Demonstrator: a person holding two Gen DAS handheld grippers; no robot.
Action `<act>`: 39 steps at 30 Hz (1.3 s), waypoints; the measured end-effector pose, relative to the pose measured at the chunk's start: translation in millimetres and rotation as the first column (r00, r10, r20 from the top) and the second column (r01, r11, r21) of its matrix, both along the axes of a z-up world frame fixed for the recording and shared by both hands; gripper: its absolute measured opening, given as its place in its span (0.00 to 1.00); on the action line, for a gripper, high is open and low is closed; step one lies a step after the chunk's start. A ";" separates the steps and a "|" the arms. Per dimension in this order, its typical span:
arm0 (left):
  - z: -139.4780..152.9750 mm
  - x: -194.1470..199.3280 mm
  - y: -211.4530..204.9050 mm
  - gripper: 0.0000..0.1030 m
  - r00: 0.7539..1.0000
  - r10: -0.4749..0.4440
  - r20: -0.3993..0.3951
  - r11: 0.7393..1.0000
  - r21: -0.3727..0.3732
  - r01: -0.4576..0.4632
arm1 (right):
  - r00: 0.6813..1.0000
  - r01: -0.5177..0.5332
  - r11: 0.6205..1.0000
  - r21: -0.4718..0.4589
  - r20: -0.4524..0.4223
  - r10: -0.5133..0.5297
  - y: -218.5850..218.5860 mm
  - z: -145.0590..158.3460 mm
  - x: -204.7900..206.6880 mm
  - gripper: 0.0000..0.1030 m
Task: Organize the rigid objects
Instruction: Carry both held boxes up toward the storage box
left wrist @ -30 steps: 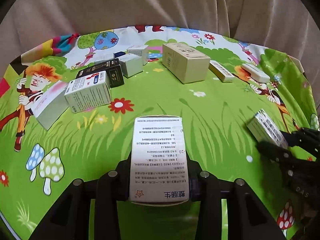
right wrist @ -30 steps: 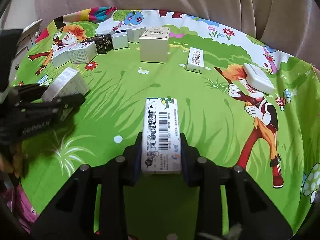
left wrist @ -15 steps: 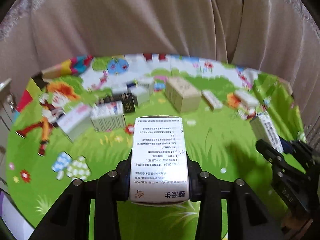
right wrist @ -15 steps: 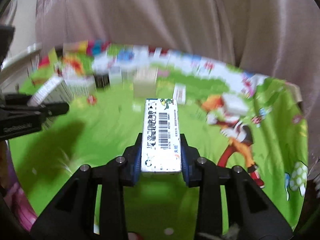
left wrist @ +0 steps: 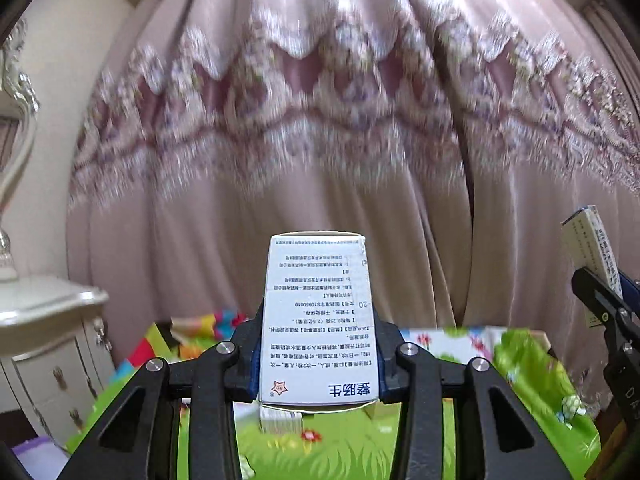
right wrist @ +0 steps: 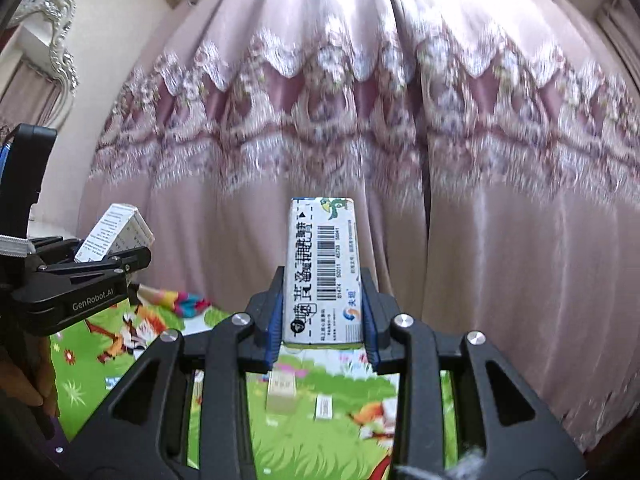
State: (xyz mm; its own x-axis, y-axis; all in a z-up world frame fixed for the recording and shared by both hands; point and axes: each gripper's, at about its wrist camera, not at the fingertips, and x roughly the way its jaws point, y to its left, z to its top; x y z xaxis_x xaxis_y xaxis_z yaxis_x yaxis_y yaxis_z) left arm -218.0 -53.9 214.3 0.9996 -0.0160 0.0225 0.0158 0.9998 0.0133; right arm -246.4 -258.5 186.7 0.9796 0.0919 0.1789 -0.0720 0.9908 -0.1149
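My left gripper [left wrist: 318, 354] is shut on a white medicine box [left wrist: 318, 316] with black print and blue characters, raised high and tilted up toward the curtain. My right gripper [right wrist: 323, 320] is shut on a narrow white box with a barcode [right wrist: 324, 272], also raised and tilted up. The left gripper and its box [right wrist: 114, 236] show at the left of the right wrist view. The right gripper's box [left wrist: 592, 256] shows at the right edge of the left wrist view. A few other boxes [right wrist: 282, 394] lie far below on the green cartoon tablecloth [right wrist: 340, 436].
A pink patterned curtain [left wrist: 320, 120] fills most of both views. A white ornate cabinet [left wrist: 44, 344] stands at the left beside the table. The far table edge [left wrist: 460, 334] shows low in the left wrist view.
Both grippers have lifted and tilted upward with their boxes still held. The table has dropped to the bottom of both views and the curtain now fills them.
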 end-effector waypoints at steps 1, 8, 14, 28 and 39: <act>2.5 -3.6 0.2 0.40 1.000 -0.001 0.017 1.000 0.004 0.000 | 1.000 -0.002 1.000 -0.006 0.010 0.002 3.2 2.9 -3.4 0.36; 12.9 -15.4 7.7 0.40 1.000 -0.002 0.031 1.000 -0.009 0.002 | 0.999 -0.027 0.999 -0.035 0.038 0.029 14.6 12.5 -17.7 0.36; 11.6 -29.1 23.9 0.40 1.000 0.014 0.027 0.999 -0.029 -0.013 | 0.997 -0.065 0.997 -0.043 0.034 0.067 23.2 15.5 -21.8 0.36; -9.4 -61.1 81.1 0.40 0.992 0.090 -0.088 0.994 -0.055 -0.095 | 0.946 -0.321 0.943 -0.087 -0.088 0.313 78.6 13.9 -27.8 0.36; -32.8 -86.9 138.6 0.40 0.965 0.189 -0.184 0.974 -0.093 -0.209 | 0.841 -0.533 0.837 -0.123 -0.191 0.507 137.2 1.4 -34.7 0.36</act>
